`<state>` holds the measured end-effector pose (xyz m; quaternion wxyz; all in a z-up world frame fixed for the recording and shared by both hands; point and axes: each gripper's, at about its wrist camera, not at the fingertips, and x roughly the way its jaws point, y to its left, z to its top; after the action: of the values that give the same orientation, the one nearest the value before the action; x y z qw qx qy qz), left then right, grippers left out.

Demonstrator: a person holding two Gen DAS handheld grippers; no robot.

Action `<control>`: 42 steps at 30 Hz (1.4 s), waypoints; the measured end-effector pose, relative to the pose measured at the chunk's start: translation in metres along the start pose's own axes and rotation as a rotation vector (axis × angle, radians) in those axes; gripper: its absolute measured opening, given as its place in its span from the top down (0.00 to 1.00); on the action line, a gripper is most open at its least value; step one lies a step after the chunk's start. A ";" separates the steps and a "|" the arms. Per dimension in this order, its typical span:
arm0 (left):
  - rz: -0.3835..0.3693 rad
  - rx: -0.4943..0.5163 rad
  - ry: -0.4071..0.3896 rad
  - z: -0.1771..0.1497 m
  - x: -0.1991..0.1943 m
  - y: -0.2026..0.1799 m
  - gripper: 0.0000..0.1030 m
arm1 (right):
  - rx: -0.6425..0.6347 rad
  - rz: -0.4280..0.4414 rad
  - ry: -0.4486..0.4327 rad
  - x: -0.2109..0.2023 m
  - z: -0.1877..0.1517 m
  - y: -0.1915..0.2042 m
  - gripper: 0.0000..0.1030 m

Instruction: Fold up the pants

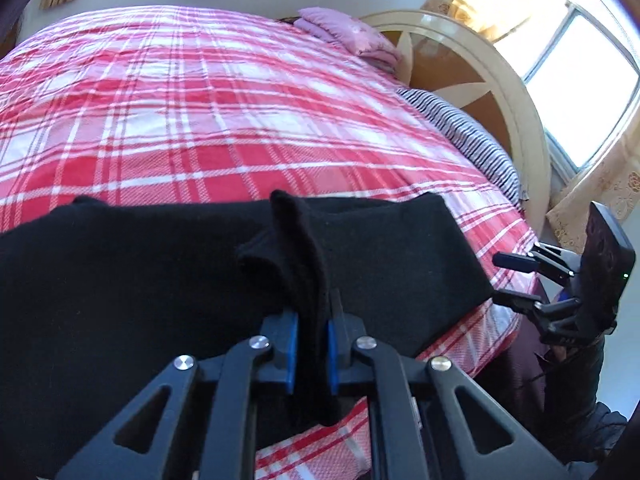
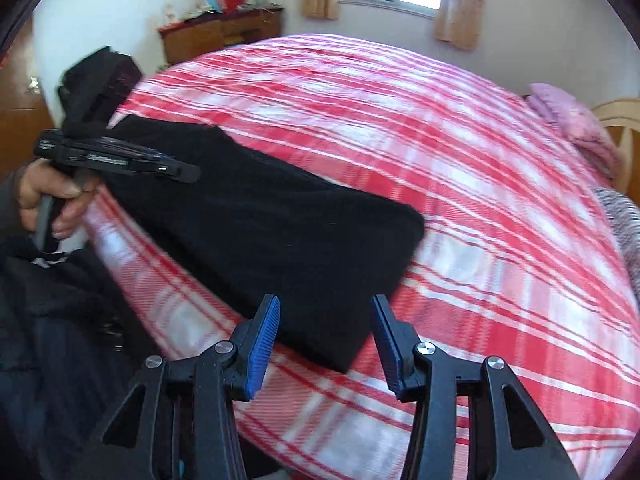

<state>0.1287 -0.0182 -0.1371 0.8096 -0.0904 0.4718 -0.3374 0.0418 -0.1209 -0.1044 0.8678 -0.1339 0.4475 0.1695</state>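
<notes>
Black pants (image 2: 256,220) lie lengthwise along near bed (image 1: 240,92) edge; left tongs (image 1: 312,320) pinch a raised fold, right tongs (image 2: 325,320) wide, nearest the free end.

Bright daylight floods from blown-out windows (image 1: 576,92) (right view motion-blurred), edges fisheye-warped.

The black pants (image 1: 120,280) run off the left wrist view's left edge; the bedspread (image 2: 500,208) is motion-blurred.
</notes>
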 end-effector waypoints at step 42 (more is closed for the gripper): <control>0.431 0.057 -0.169 -0.002 -0.078 0.077 0.29 | 0.007 0.029 -0.055 0.095 0.080 0.101 0.39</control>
<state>0.1373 0.0893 -0.1193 0.9017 0.0077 0.4011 -0.1611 0.1102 0.0186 -0.1456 0.8778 -0.1195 0.4259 0.1840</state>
